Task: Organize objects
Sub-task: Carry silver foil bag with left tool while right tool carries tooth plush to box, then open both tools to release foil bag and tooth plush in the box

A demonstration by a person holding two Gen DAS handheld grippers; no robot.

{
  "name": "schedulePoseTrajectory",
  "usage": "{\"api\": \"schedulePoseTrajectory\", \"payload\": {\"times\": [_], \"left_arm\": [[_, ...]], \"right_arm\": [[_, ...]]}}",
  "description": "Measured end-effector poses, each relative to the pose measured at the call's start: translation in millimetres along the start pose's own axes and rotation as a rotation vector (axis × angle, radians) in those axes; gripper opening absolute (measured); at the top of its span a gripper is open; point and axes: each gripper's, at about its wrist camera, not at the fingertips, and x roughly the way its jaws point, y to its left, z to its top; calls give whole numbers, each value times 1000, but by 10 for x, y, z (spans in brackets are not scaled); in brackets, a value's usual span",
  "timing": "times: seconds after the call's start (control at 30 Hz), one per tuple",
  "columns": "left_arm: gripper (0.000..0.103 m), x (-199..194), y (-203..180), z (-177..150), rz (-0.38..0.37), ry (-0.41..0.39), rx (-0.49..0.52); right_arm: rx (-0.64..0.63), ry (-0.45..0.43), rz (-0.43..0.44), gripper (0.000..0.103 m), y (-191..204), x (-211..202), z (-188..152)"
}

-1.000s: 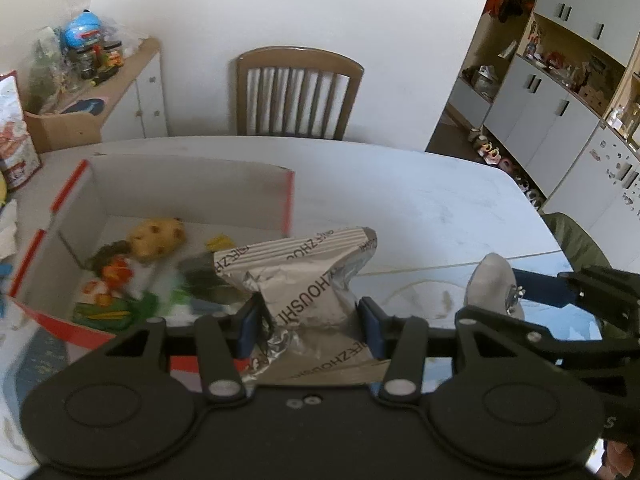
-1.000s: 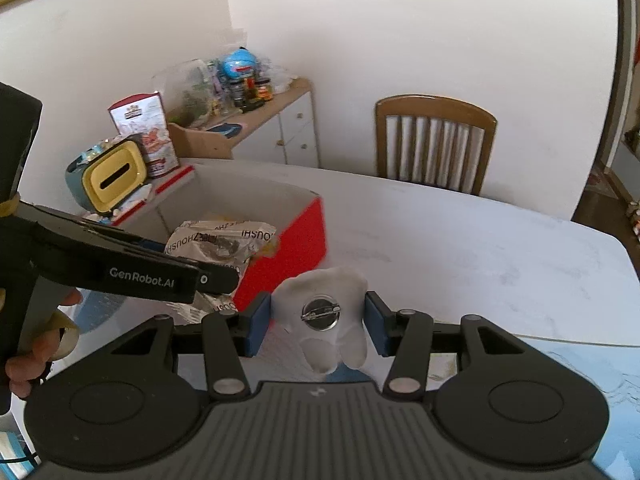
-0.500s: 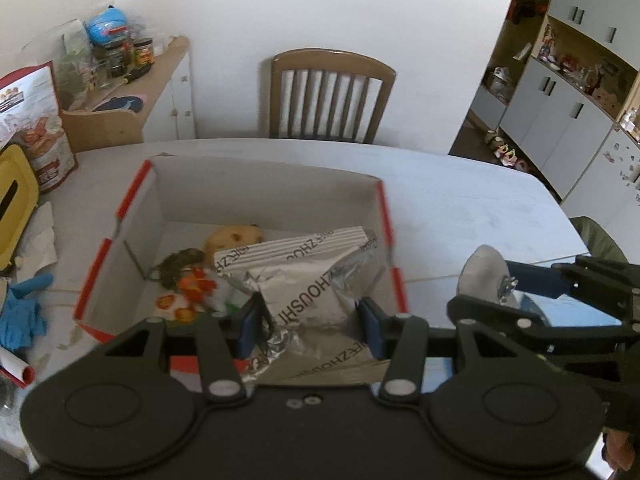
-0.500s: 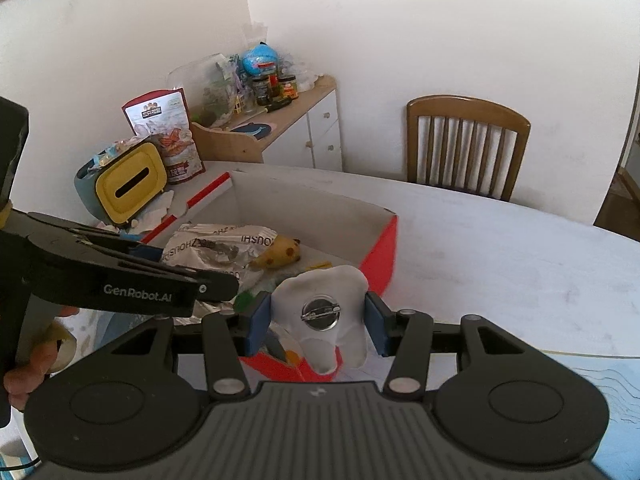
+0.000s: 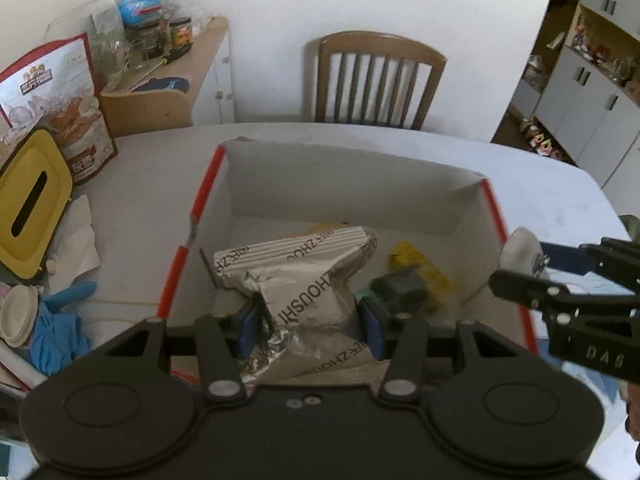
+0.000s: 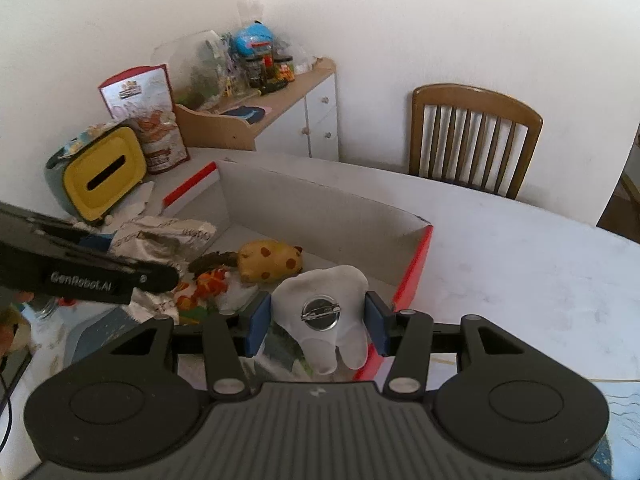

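A cardboard box (image 5: 352, 168) with red edges stands open on the white table. My left gripper (image 5: 306, 322) is shut on a silver snack bag (image 5: 304, 276) and holds it over the box's near side. My right gripper (image 6: 318, 322) is shut on a white tooth-shaped badge (image 6: 324, 300) with a metal pin back, over the box's right corner (image 6: 416, 256). In the box lie a yellow spotted toy (image 6: 270, 264), an orange toy (image 6: 210, 282) and a yellow wrapper (image 5: 416, 264). The right gripper with the badge (image 5: 520, 248) shows at the right of the left wrist view.
A yellow tissue box (image 5: 28, 204), a red snack pouch (image 5: 64, 108), blue gloves (image 5: 60, 328) and paper lie left of the box. A wooden chair (image 5: 376, 80) stands behind the table. A cluttered sideboard (image 6: 256, 120) stands by the wall.
Both grippers have moved left, over the box, each still holding its object. The box has come to the middle of both views.
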Motion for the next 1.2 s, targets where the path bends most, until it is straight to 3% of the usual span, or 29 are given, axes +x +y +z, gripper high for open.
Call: {"api": "schedulePoseTrajectory", "payload": {"times": [0.63,1.2], "left_arm": [[50,719,174,403,46,61,30],[49,928,132,439,60,95,88]], "right_arm": [[4,147,-50,50,95,1126,320],[-51,224,-42,50,177,1307,272]]}}
